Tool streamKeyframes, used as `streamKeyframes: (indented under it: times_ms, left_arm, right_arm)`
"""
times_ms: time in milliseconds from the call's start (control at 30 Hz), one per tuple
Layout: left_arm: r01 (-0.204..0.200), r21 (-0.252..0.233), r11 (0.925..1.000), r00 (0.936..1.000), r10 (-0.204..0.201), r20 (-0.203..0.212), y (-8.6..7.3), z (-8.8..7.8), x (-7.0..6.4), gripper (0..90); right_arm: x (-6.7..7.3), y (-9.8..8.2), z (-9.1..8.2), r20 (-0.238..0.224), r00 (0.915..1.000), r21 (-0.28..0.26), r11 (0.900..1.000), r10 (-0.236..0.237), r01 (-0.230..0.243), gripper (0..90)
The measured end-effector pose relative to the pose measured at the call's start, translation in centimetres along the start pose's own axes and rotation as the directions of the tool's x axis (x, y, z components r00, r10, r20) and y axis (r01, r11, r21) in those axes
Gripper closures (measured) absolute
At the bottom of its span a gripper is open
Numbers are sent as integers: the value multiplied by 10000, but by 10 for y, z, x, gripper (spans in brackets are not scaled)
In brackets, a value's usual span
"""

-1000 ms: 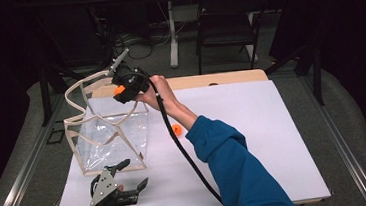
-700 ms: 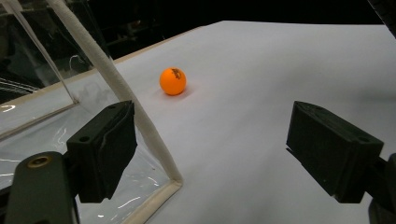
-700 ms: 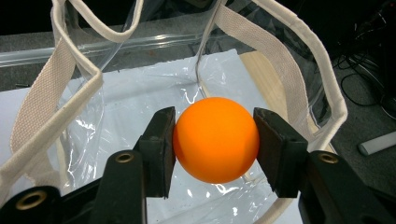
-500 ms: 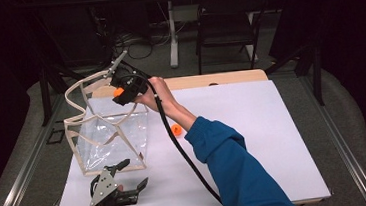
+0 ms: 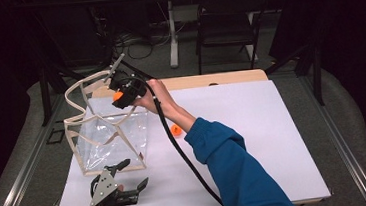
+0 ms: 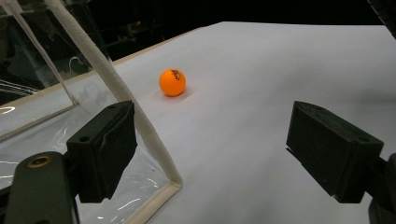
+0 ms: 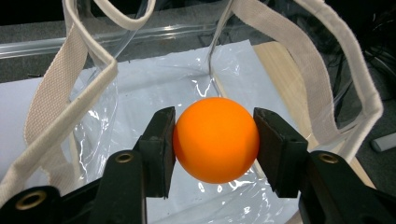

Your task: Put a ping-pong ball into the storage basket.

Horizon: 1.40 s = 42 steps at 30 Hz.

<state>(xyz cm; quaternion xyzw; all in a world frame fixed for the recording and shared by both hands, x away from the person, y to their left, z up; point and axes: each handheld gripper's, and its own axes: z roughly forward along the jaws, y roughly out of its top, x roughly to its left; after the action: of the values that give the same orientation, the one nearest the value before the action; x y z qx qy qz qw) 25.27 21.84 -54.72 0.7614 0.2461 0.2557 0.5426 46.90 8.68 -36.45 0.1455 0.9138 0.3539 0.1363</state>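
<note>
Looking along the right gripper [image 7: 215,149] in its own view: jaws pressed on either side of an orange ball [image 7: 215,139], held above the open mouth of a clear plastic bag [image 7: 154,84] with cream cloth edging and handles, crinkled film and white tabletop visible below through the opening. From the high view, same gripper [image 5: 120,94] raised at the bag's [image 5: 109,139] far upper corner, ball [image 5: 118,95] a small orange spot between the jaws, black cable trailing back along a blue sleeve [image 5: 236,163]. Seen from the left gripper view: jaws of the left gripper [image 6: 210,149] wide apart with nothing between them, a second orange ball [image 6: 172,82] lying alone on the table farther off, the bag's near bottom corner [image 6: 154,154] just beside the left jaw. In the high view, that left gripper [image 5: 123,186] low near the table's front edge, just in front of the bag; second ball [image 5: 176,129] close beside the right forearm. White tabletop [image 5: 273,125] on a wooden board, grey floor around, dark room behind with a black chair [image 5: 224,24] and cables on the floor.
</note>
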Motion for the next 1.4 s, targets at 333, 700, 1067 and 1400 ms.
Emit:
streamKeyframes:
  times_ms: [333, 700, 1067, 1400]
  left_arm:
    - [3, 13, 10000, 10000, -3, 38, 0, 0, 0, 157]
    - [-5, -6, 10000, 10000, 5, 56, 0, 1, -1, 157]
    - [0, -25, 10000, 10000, 0, 64, 0, 1, -1, 157]
    - [-15, 2, 10000, 10000, 14, 92, 0, 1, -1, 157]
  right_arm:
    - [0, -3, 1, -204, 9998, 315, 9995, 82, -75, 509]
    - [2, -5, 2, -397, 9992, 624, 9980, 82, -57, 507]
    - [3, -6, 1, -448, 9990, 685, 9976, 86, -55, 427]
    - [-1, -13, -18, -763, 9965, -231, 9991, 349, -367, 66]
